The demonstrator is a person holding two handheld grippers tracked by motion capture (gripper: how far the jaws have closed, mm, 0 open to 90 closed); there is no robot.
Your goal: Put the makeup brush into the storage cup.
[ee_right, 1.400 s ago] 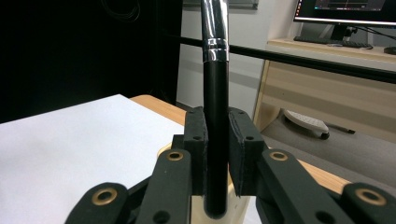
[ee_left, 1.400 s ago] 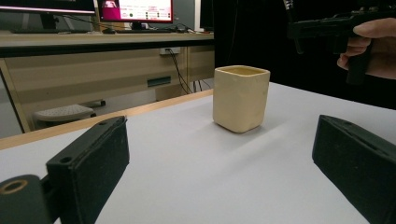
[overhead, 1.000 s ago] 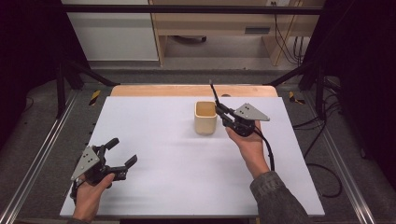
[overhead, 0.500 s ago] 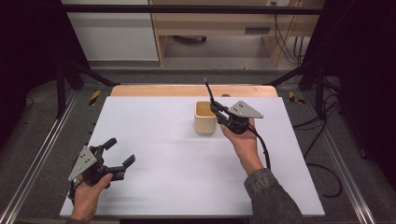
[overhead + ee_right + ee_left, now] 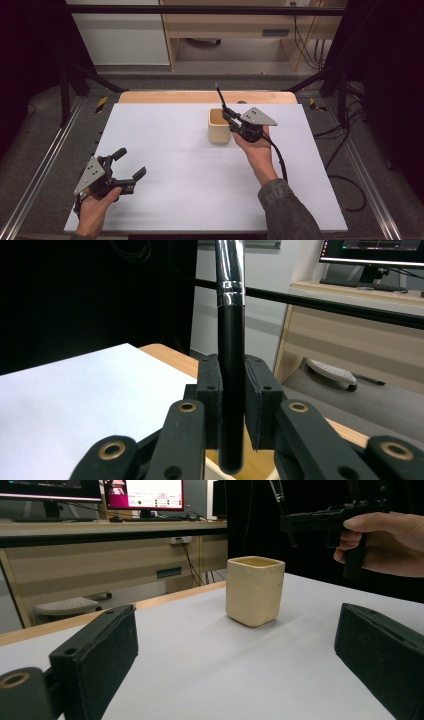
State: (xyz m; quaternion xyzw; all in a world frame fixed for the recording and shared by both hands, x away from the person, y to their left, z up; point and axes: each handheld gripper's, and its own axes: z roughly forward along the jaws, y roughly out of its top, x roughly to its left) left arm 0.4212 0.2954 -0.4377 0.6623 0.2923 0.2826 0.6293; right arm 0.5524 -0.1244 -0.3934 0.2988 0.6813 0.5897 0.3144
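White table [image 5: 165,145] — right gripper [image 5: 226,114] pinching brush [image 5: 220,98] upright, just above cup [image 5: 219,127]; left gripper [image 5: 127,162] spread, far off.

One cream cup [image 5: 219,127] stands on the white surface [image 5: 165,145]. One black brush [image 5: 231,365] is present. Two grippers appear: one left gripper [image 5: 131,164], one right gripper [image 5: 226,114].

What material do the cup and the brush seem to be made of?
Cup: probably glazed ceramic; cream, thick walls, soft sheen, slightly uneven rounded edges. It could also be plastic.
Brush: a glossy black handle, lacquered wood or plastic, with a shiny silver band, likely metal, above it.
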